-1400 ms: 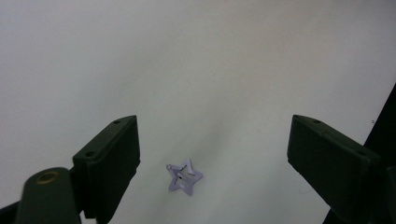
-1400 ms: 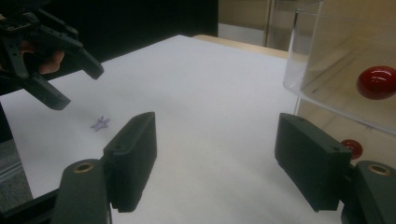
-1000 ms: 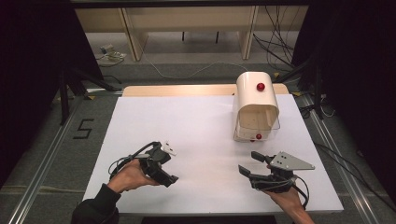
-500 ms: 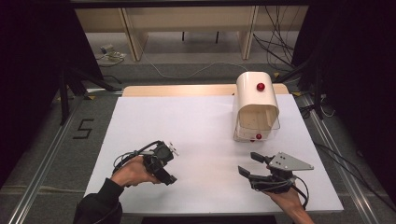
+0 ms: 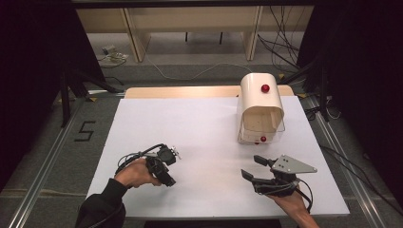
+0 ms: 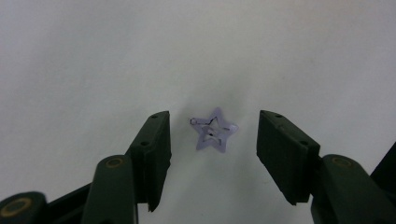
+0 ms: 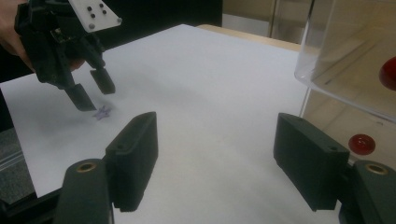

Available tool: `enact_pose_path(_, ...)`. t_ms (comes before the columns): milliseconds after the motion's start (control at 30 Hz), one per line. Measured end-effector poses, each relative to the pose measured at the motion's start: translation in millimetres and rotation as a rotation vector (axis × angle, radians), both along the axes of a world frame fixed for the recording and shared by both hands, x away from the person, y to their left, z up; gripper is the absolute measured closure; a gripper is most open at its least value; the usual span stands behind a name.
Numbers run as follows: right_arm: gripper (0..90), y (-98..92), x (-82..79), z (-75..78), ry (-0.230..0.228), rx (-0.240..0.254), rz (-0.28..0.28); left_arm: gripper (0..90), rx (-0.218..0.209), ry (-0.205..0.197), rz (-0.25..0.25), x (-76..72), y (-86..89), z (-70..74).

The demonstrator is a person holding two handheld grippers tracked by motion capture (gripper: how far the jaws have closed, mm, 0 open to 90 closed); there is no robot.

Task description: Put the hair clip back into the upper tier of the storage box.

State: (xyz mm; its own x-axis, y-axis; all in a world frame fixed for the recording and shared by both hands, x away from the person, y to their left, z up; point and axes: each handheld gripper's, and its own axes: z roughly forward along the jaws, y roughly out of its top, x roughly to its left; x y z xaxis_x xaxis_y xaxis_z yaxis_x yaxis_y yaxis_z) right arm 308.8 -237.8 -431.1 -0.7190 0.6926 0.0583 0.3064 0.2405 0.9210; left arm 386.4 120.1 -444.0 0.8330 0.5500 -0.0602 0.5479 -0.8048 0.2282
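Purple star clip [image 6: 213,136] btwn open jaws.

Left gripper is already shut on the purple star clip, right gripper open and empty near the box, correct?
Not quite. In the left gripper view the left gripper is open, its fingers either side of the purple star clip, apart from it. The rest holds: the right gripper is open and empty near the box.

a white table [image 5: 209,128] stands on grey floor [image 5: 52,142], cables [image 5: 280,52] trailing behind, darkness either side.
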Motion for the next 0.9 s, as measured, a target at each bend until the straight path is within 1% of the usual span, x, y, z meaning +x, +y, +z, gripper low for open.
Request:
enact_pose_path(100,31.5,0.7,-0.5,-0.4,0.005,-0.004,0.0,47.2,0.004,0.017,0.001,2.0,-1.6,-5.1)
enact_pose_path(133,31.5,1.1,-0.5,-0.3,0.0,-0.008,0.002,49.1,0.009,0.02,0.003,2.5,-2.0,-6.8)
enact_pose_path(167,31.5,1.1,-0.5,-0.3,0.0,-0.008,0.002,49.1,0.008,0.023,-0.001,3.1,-2.0,-8.3)
enact_pose_path(200,31.5,1.4,-0.6,-0.3,0.002,-0.007,0.002,49.8,0.011,0.033,0.001,3.4,-2.3,-8.8)
enact_pose_path(267,31.5,1.6,0.1,-1.1,0.002,-0.013,0.008,52.4,0.017,0.033,-0.011,4.3,-3.0,-9.7)
enact_pose_path(300,31.6,1.8,0.1,-1.0,0.005,-0.013,0.006,53.1,0.008,0.03,-0.003,3.5,-4.1,-10.1)
enact_pose_path(333,31.6,2.0,0.2,-0.9,0.005,-0.012,0.006,54.0,0.003,0.038,-0.004,3.4,-4.6,-10.1)
enact_pose_path(400,31.6,2.5,0.1,-1.2,0.005,-0.018,0.008,55.3,0.015,0.042,-0.023,4.3,-5.2,-9.8)
enact_pose_path(433,31.6,2.6,0.1,-1.4,0.005,-0.021,0.008,55.9,0.012,0.047,-0.022,3.8,-5.9,-10.4)
enact_pose_path(467,31.6,2.8,0.1,-1.4,0.005,-0.021,0.008,56.4,0.013,0.044,-0.02,3.2,-6.7,-11.0)
enact_pose_path(500,31.6,2.8,0.1,-1.4,0.005,-0.021,0.008,56.4,0.021,0.047,-0.033,3.5,-6.9,-10.7)
enact_pose_path(700,31.7,3.3,0.4,-2.0,0.009,-0.024,0.01,59.7,0.02,0.058,-0.034,3.2,-8.9,-12.7)
enact_pose_path(800,31.7,4.0,0.1,-2.2,0.011,-0.025,0.01,63.3,0.025,0.057,-0.037,3.5,-9.1,-12.6)
enact_pose_path(900,31.7,4.0,0.2,-2.0,0.011,-0.025,0.011,64.6,0.026,0.059,-0.036,3.3,-9.5,-12.9)
